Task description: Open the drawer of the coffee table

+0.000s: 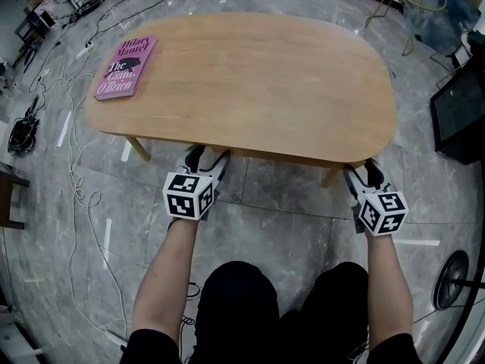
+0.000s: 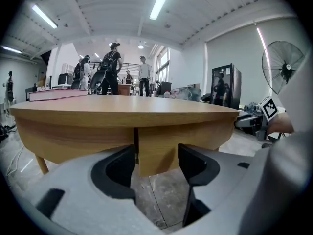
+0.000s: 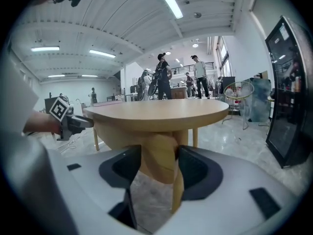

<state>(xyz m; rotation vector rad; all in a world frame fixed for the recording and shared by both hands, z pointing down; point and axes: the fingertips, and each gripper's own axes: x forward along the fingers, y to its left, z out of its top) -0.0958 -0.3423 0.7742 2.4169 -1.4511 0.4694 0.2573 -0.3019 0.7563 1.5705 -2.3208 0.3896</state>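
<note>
At the bottom of the head view, the left gripper (image 1: pixel 208 156) and right gripper (image 1: pixel 362 169) sit at the table's near edge, centre-left and centre-right. Both have their jaws wide apart and grip nothing. In each gripper view the drawer (image 2: pixel 156 148) front, tucked under the tabletop, shows between the jaws. The oval table (image 1: pixel 258 82) fills the upper middle, and a pink book (image 1: pixel 126 67) lies at its upper left.
</note>
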